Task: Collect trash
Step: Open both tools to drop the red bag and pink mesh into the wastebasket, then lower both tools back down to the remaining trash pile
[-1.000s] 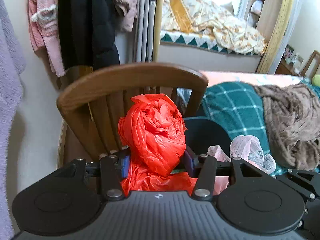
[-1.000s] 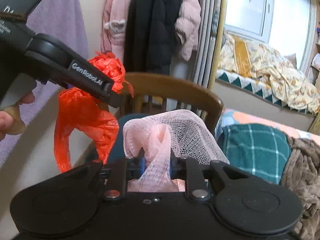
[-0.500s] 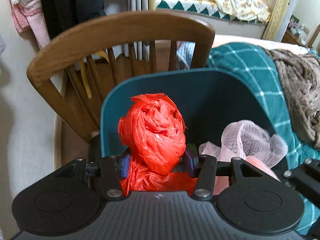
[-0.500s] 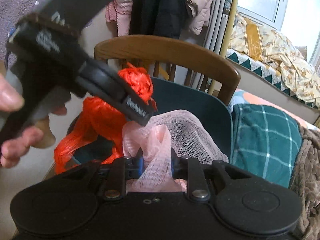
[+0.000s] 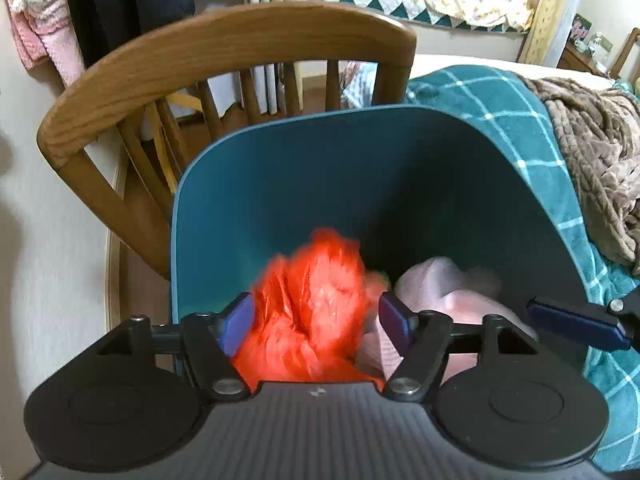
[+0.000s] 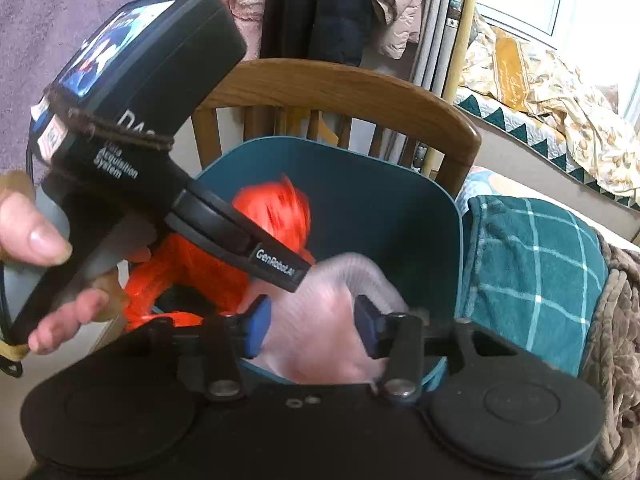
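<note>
Two hand-held claws are hanging over the mouth of a teal bin [image 5: 280, 184] that is standing in front of a wooden chair [image 5: 224, 44], each with a piece of trash between its jaws. The left claw [image 5: 316, 316] is opening: its blue pads are parting from a crumpled orange plastic bag [image 5: 316, 300], which is blurring between them just inside the bin's near rim, no longer pressed on either side. The right claw [image 6: 312, 324] is opening as well, its pads spreading away from a bundle of pale pink netting [image 6: 320, 320] (also smeared by motion) that is sitting between them, low in the bin's opening. In the right wrist view the left tool is reaching in from the upper left, a person's hand [image 6: 36, 248] wrapping its black handle, with the orange bag showing behind and below its tip; in the left wrist view one blue finger of the right claw is poking in at the right edge, and the netting is lying just beside the orange bag. A teal checked blanket [image 5: 540, 128] and a brown knitted throw [image 5: 600, 152] are lying on the bed to the right of the bin, and coats [image 6: 320, 4] are hanging on the wall behind the chair.
</note>
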### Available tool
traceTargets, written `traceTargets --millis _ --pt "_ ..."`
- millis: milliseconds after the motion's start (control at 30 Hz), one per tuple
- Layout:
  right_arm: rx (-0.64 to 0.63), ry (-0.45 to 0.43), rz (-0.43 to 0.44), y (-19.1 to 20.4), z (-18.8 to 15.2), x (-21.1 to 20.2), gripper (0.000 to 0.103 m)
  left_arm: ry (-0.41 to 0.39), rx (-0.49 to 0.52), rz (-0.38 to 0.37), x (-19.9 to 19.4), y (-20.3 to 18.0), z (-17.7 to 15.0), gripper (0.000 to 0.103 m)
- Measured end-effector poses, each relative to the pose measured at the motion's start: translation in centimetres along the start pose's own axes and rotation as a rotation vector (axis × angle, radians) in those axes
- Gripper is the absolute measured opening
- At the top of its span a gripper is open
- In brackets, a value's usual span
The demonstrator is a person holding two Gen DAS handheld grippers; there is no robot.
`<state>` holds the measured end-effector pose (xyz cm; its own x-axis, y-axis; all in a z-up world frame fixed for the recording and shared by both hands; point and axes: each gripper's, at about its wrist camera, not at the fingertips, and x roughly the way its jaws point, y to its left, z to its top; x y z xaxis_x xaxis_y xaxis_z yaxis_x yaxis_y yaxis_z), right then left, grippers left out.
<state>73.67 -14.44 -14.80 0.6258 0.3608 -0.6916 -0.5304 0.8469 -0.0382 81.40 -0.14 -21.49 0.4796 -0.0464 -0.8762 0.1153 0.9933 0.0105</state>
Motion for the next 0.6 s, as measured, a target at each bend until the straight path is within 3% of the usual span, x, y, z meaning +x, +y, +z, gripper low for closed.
traceTargets --millis 67,333,600 --pt "0.000 -0.006 0.010 0.0 0.1 -0.5 0.062 -0.013 0.005 -0.002 -0.6 -0.2 0.0 0.073" --pt "0.000 -0.053 0.014 0.0 0.7 -4.1 0.083 -0.071 0.003 0.009 -4.8 0.2 -0.1 0.073" --pt "0.012 -0.098 0.012 0.5 0.0 -9.3 0.091 -0.140 -0.049 -0.019 -10.8 0.9 -1.6 0.073"
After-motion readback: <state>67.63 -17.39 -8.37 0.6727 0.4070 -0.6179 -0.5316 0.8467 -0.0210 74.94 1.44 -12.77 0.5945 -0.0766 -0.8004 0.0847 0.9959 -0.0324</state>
